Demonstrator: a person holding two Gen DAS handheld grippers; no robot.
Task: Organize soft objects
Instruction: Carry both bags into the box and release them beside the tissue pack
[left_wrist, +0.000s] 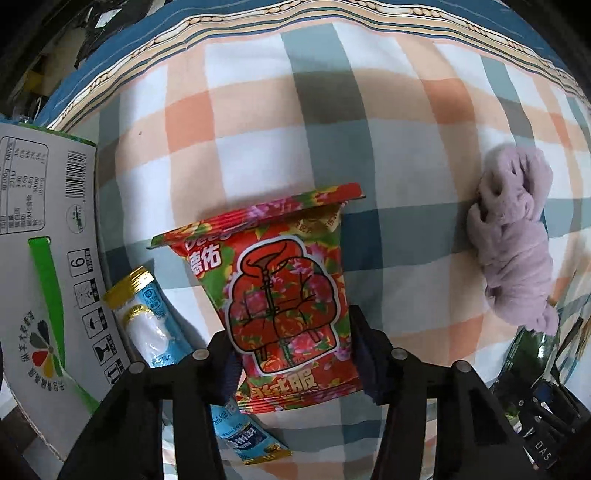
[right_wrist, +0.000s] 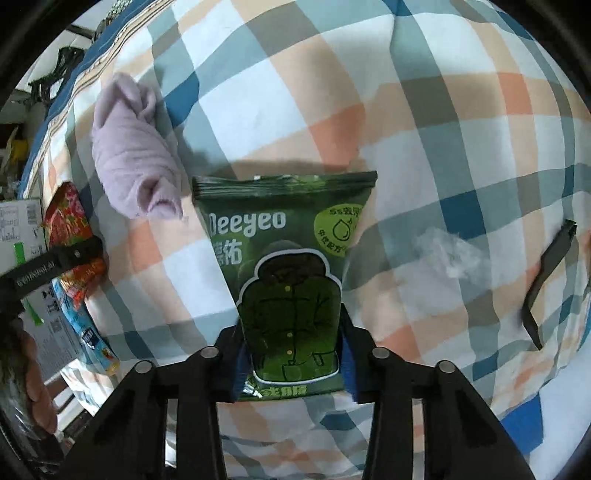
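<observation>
plaid bedding (left_wrist: 258, 110) sags under everything. my left gripper (left_wrist: 295, 354) pinches the red packet (left_wrist: 284, 291), my right gripper (right_wrist: 291, 354) the green packet (right_wrist: 288, 266); slick film may slip. purple cloth (right_wrist: 133, 158) sits at ten o'clock of green.

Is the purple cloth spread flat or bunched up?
Bunched up: the purple cloth lies as a rumpled, rolled lump on the checked bedsheet.

Floral pouch (left_wrist: 288, 295) on quilt (left_wrist: 332, 129): box (left_wrist: 44, 258) left, towel (left_wrist: 513, 240) right, sachet (left_wrist: 147, 325) btwn box & pouch.
</observation>
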